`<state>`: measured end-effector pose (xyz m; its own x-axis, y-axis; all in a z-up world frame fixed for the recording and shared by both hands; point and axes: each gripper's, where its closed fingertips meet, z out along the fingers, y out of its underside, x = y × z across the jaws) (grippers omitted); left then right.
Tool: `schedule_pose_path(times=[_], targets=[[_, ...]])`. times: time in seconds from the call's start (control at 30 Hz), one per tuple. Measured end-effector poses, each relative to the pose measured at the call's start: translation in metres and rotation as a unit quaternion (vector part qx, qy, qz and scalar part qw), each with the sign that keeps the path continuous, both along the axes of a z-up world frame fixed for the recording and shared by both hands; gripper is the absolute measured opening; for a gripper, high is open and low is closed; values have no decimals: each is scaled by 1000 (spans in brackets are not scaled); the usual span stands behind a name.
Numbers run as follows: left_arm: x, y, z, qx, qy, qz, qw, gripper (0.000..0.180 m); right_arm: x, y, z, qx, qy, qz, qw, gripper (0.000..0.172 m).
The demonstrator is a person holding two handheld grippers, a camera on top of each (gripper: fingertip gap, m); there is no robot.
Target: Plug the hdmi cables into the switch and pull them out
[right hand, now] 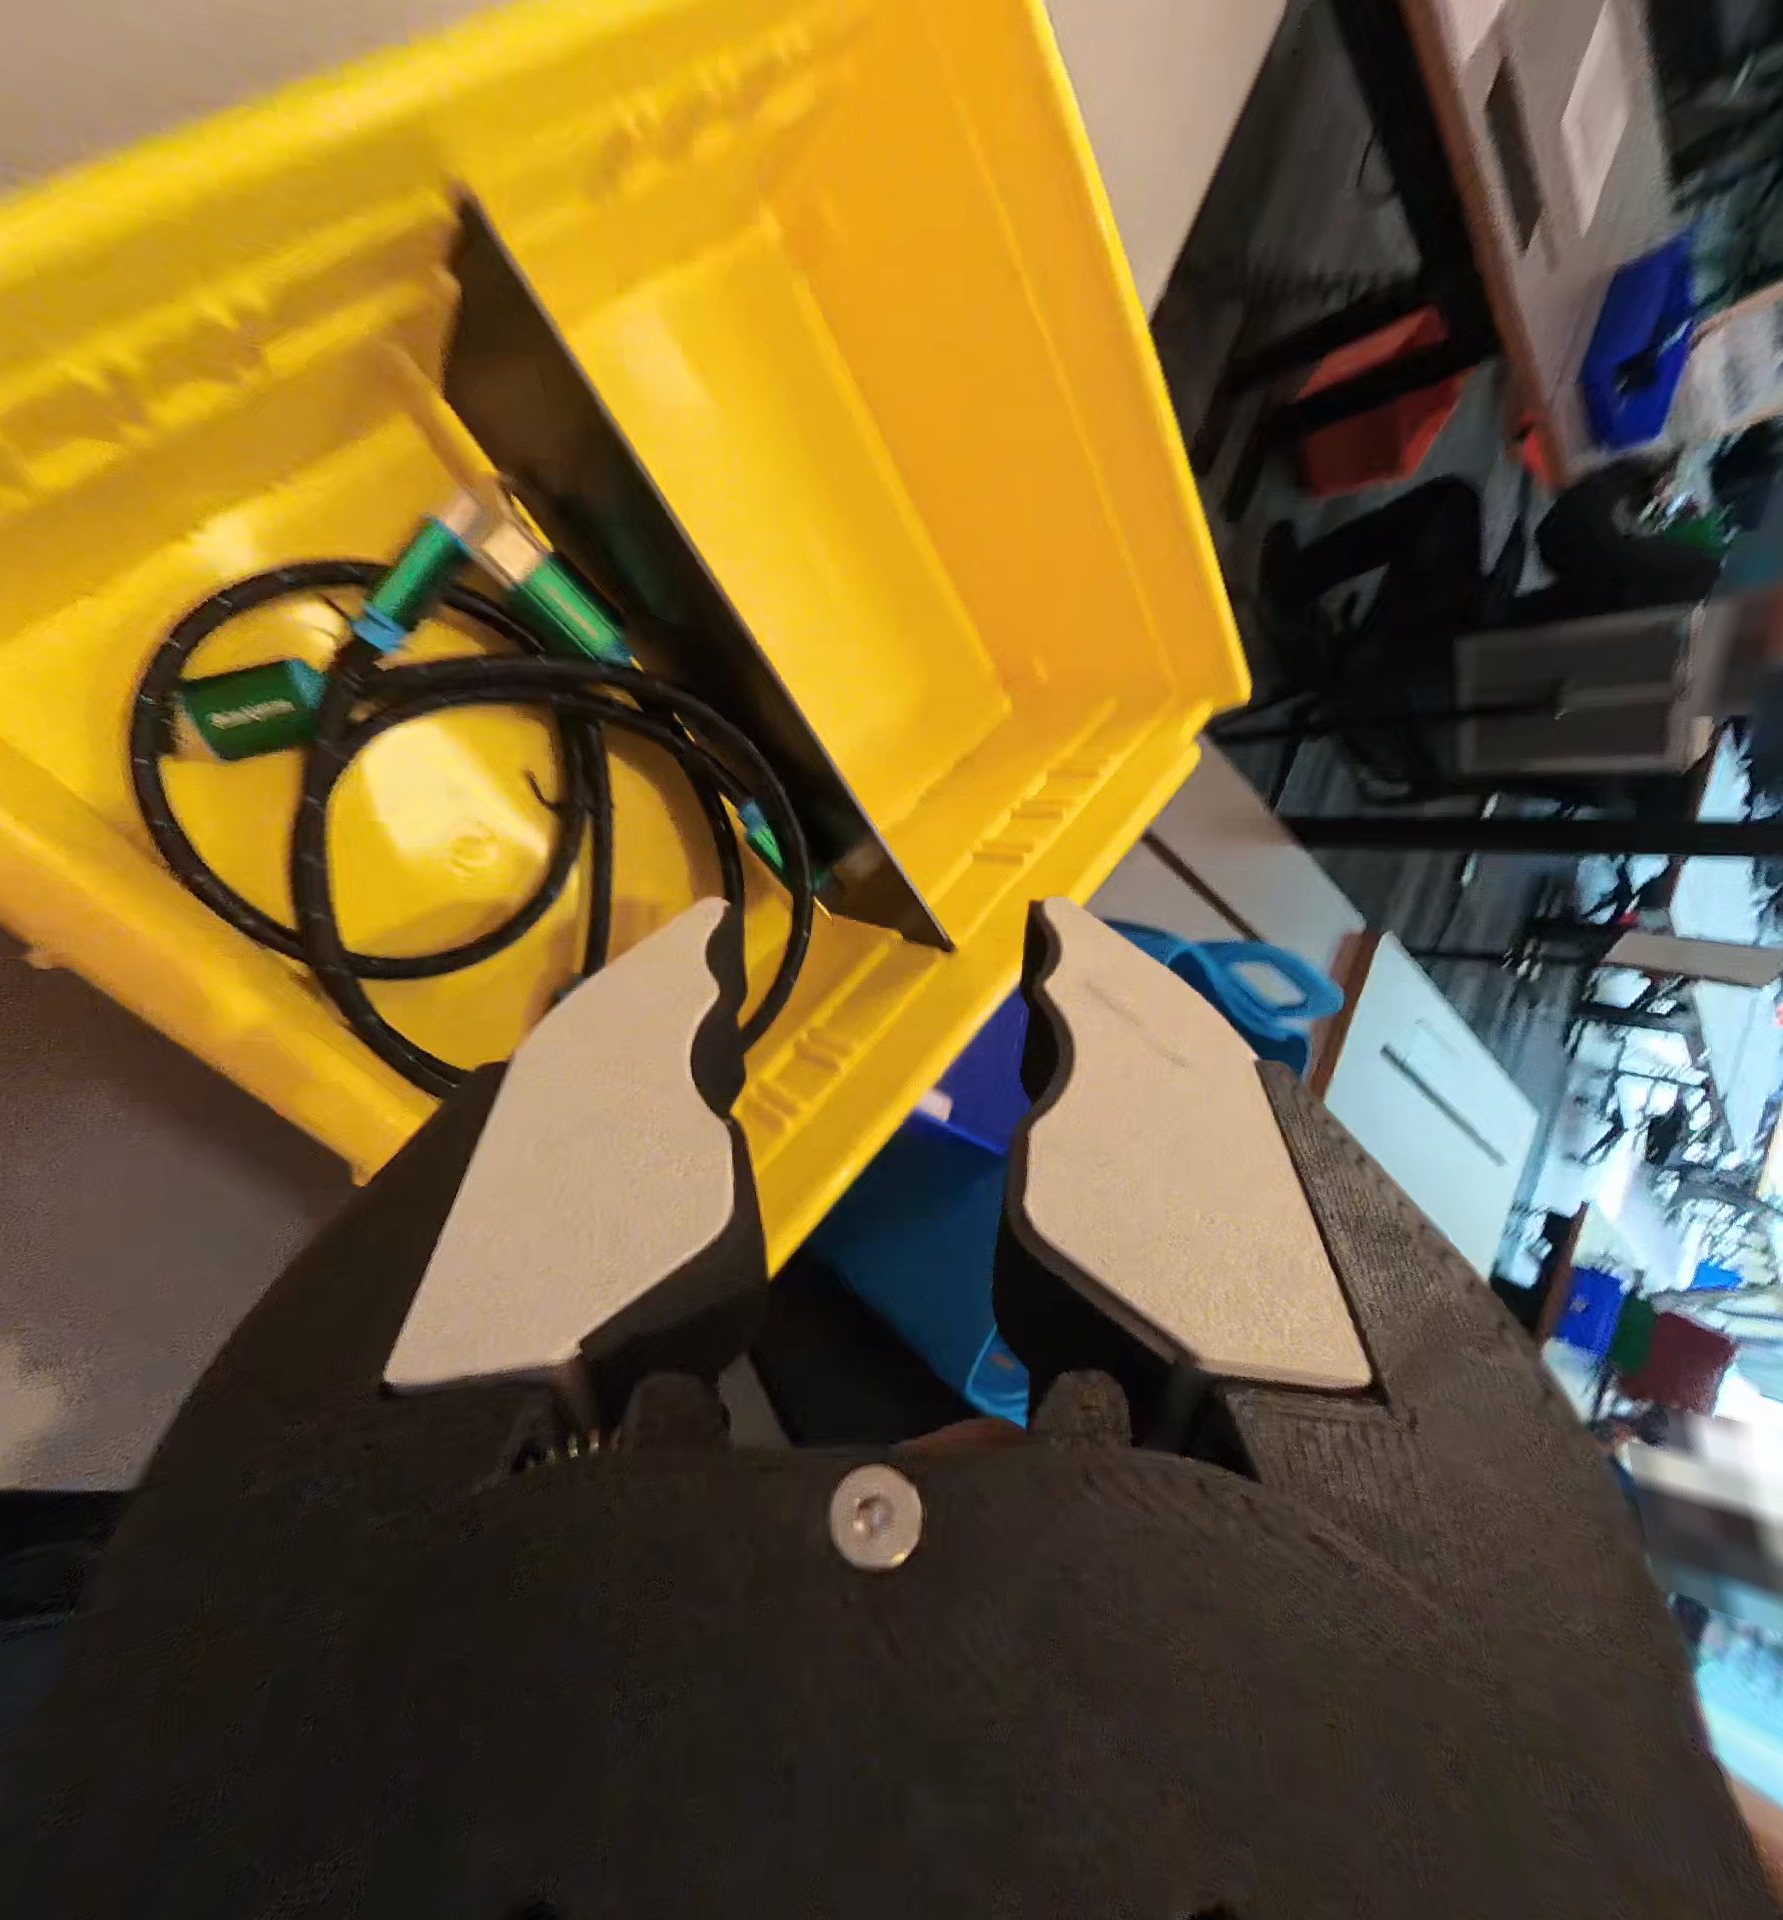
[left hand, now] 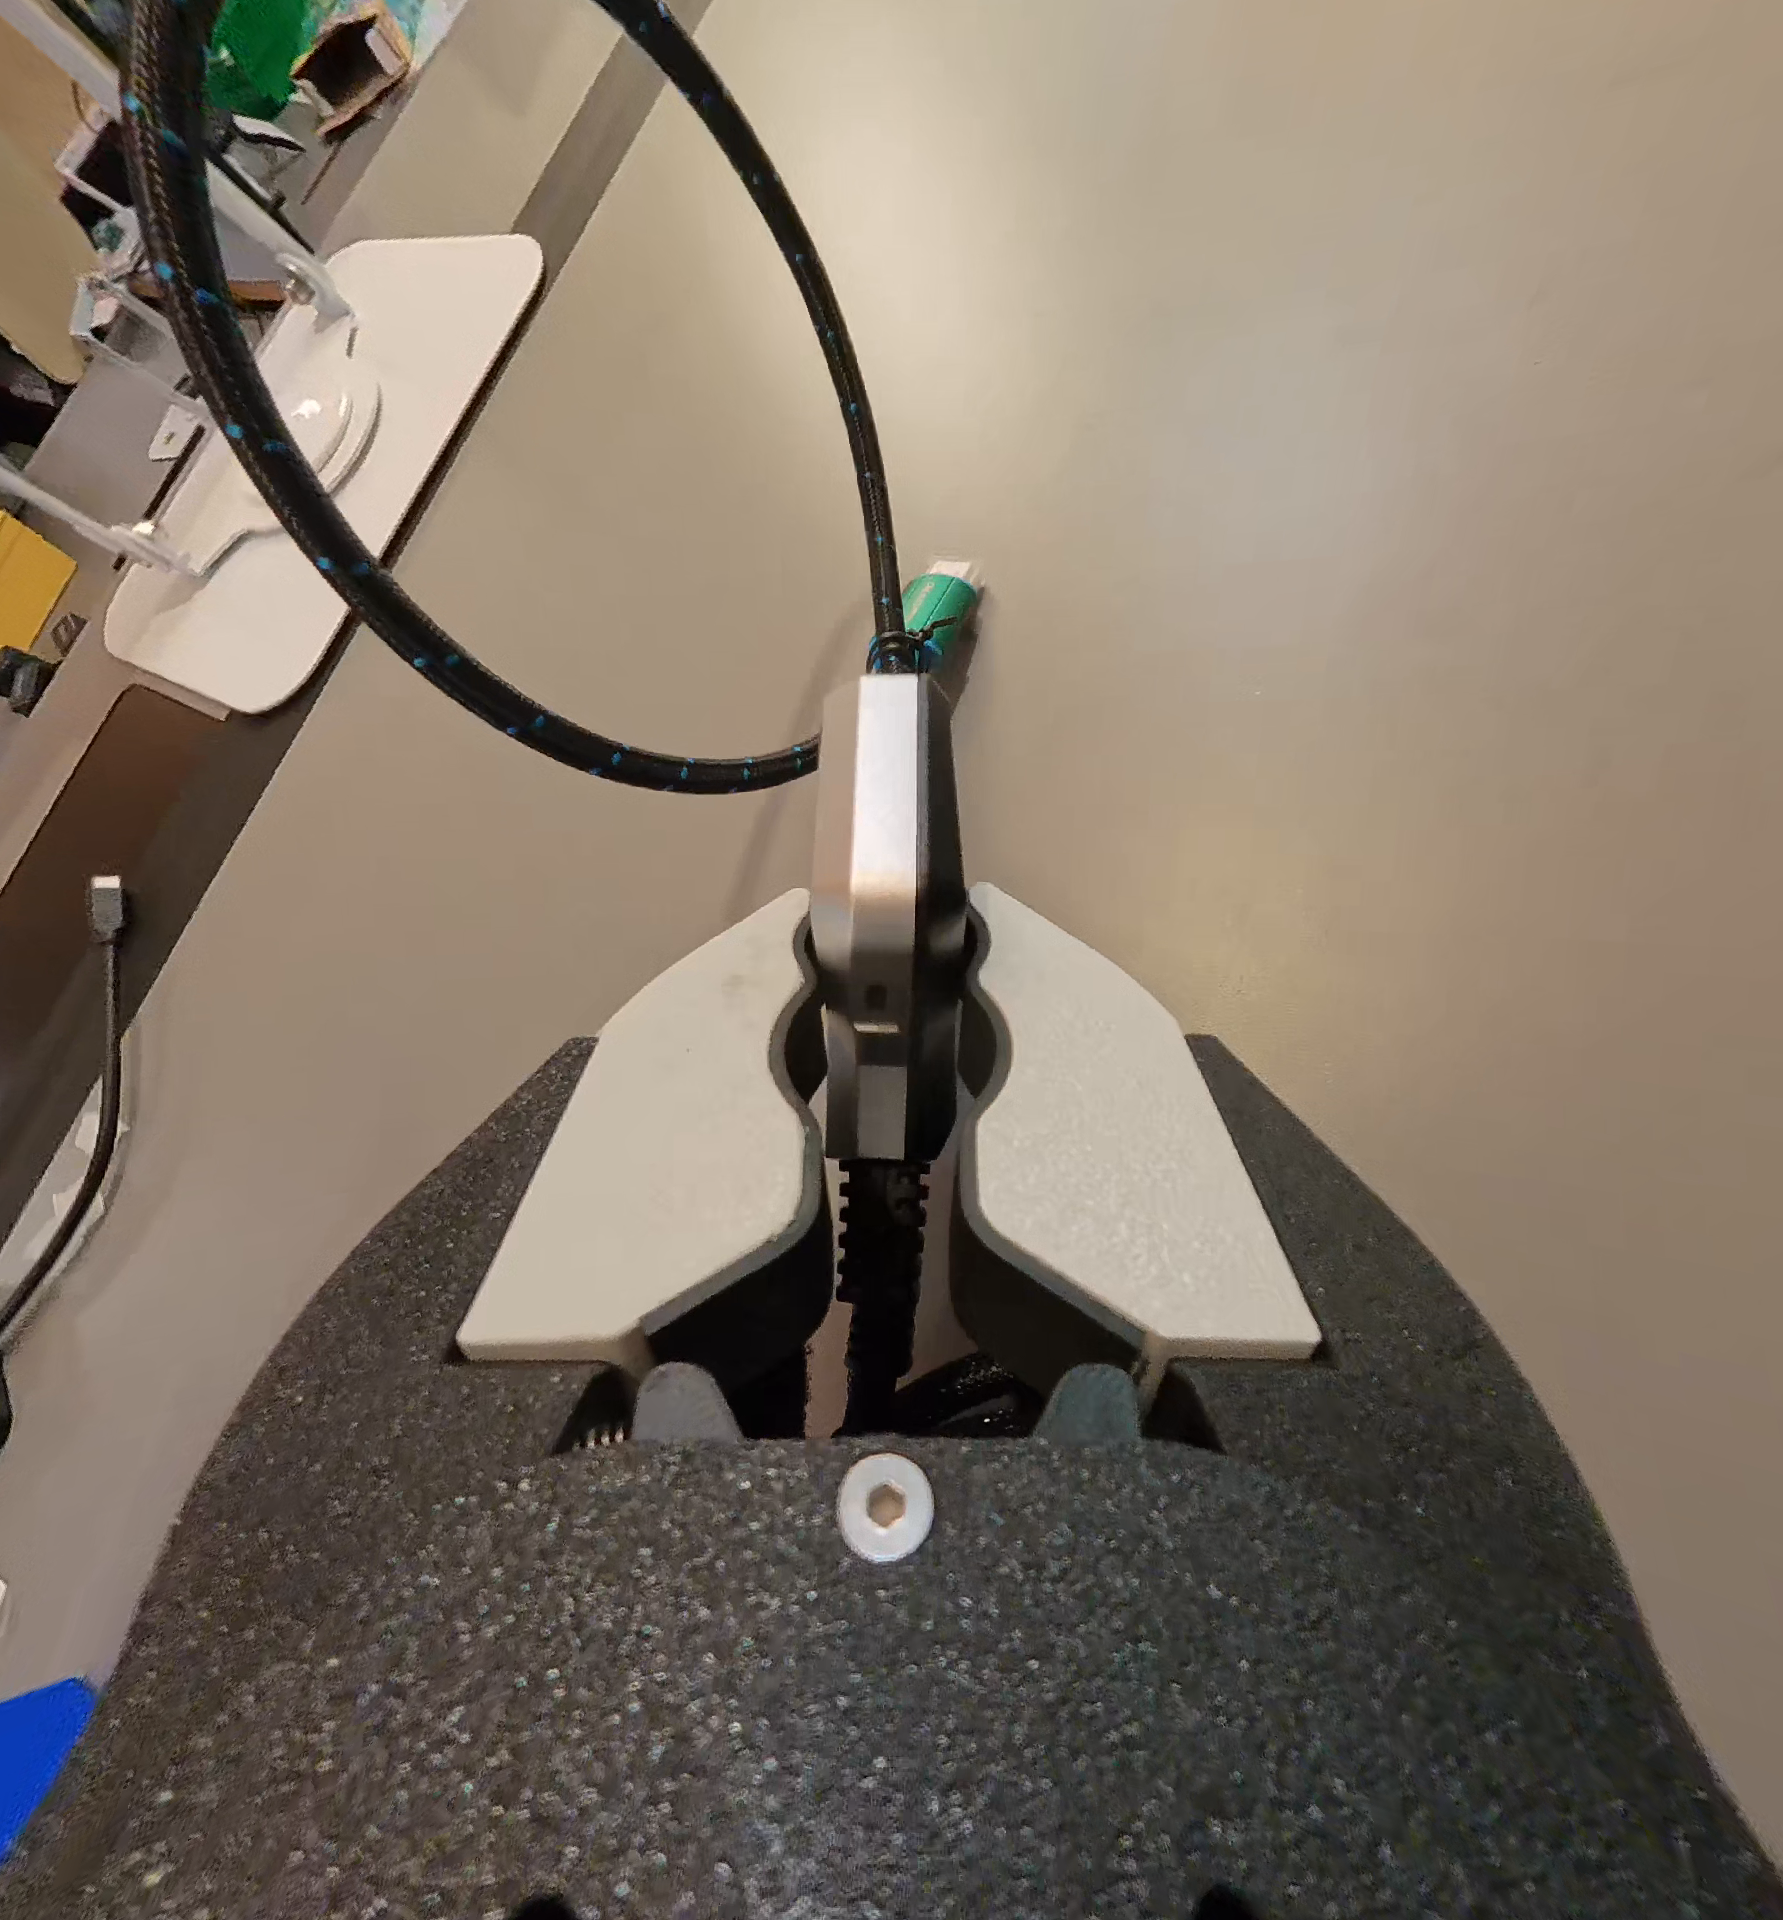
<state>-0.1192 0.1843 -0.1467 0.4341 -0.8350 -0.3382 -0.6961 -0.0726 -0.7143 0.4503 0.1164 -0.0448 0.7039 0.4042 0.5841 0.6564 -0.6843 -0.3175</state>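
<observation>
My left gripper (left hand: 887,914) pinches a silver adapter block (left hand: 871,821) edge-on, so its braided black cable (left hand: 513,675) loops freely above the beige table (left hand: 1386,520). My right gripper (right hand: 876,935) gapes wide, holding nothing, just beside the yellow bin (right hand: 866,416) of coiled cables (right hand: 451,748).

Beige tabletop (left hand: 1386,520), cluttered black shelving (right hand: 1489,821) beyond.

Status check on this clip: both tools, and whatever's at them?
Left tool clamped on silver adapter, braided cable looping off. Right tool open, bare, over yellow bin of cables.
</observation>
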Motion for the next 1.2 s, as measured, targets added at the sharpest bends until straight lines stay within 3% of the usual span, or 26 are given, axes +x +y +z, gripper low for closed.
schedule_pose_path(times=[0.1, 0.2, 0.4, 0.53, 0.77, 0.97, 1.07, 1.2], targets=[[10, -2, 3, 14, 18, -20, 1000, 21, -65, 7, 7, 29, -27, 89, 995, 49], [22, -4, 7, 41, 40, -38, 998, 21, -152, 11, -9, 40, -39, 195, 979, 46], [48, -17, 8, 96, 76, -75, 990, 21, -339, 15, -54, 110, -5, 390, 914, 42], [66, -30, 7, 126, 90, -96, 983, 21, -418, 26, -89, 164, -36, 455, 875, 43], [76, -50, 12, 144, 83, -125, 978, 22, -478, 33, -113, 220, -73, 524, 820, 48], [79, -64, 10, 144, 98, -164, 971, 22, -477, 44, -123, 209, -79, 515, 827, 13], [80, -66, 6, 135, 107, -175, 969, 22, -475, 43, -129, 188, -60, 510, 837, 12], [72, -55, -3, 126, 161, -151, 967, 39, -472, 40, -133, 173, -51, 504, 845, 11]])
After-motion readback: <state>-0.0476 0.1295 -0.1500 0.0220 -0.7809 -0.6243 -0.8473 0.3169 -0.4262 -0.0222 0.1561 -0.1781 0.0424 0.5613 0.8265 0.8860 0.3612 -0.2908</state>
